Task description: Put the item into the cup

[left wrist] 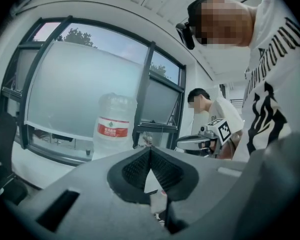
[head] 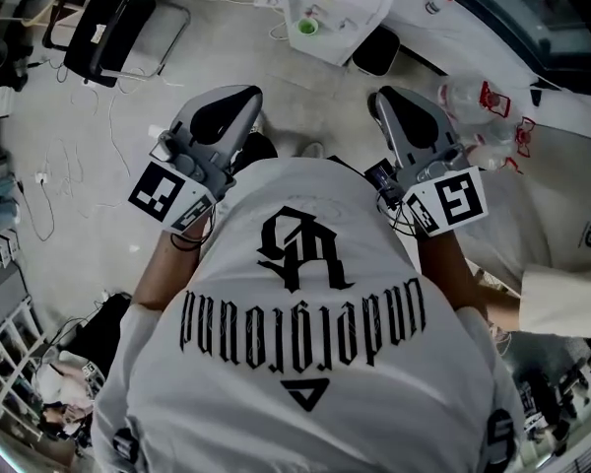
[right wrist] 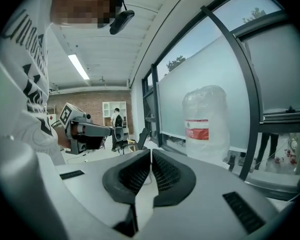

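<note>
Both grippers are held up in front of the person's white printed T-shirt (head: 305, 294). My left gripper (head: 244, 95) is shut with nothing between its ribbed pads (left wrist: 140, 166). My right gripper (head: 382, 97) is shut and empty too, its pads (right wrist: 162, 171) meeting at the tips. Each gripper view catches the other gripper with its marker cube, the right gripper (left wrist: 209, 136) in one and the left gripper (right wrist: 82, 131) in the other. A small green round thing (head: 307, 27), perhaps a cup, sits on a white table far ahead. No item shows near either gripper.
A large water bottle with a red label (left wrist: 114, 126) (right wrist: 206, 126) stands by the tall windows (right wrist: 225, 74). On the floor are a black chair (head: 108, 28), cables (head: 39, 180) and a dark bin (head: 377, 52). Another person (left wrist: 207, 106) stands nearby.
</note>
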